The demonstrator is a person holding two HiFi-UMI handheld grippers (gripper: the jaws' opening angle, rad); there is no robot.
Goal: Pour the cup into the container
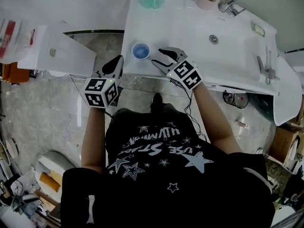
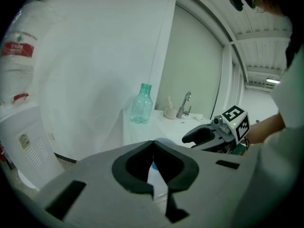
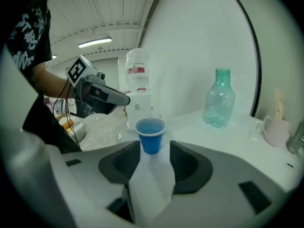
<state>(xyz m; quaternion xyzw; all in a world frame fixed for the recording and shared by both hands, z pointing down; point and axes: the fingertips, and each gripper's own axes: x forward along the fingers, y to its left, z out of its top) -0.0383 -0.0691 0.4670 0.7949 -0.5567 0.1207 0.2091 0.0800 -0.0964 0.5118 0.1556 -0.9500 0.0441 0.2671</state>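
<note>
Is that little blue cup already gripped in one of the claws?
No, the blue cup stands free on the white counter, just ahead of the right gripper's open jaws.

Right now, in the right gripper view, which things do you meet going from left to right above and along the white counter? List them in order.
left gripper → blue cup → green bottle → pink mug
</note>
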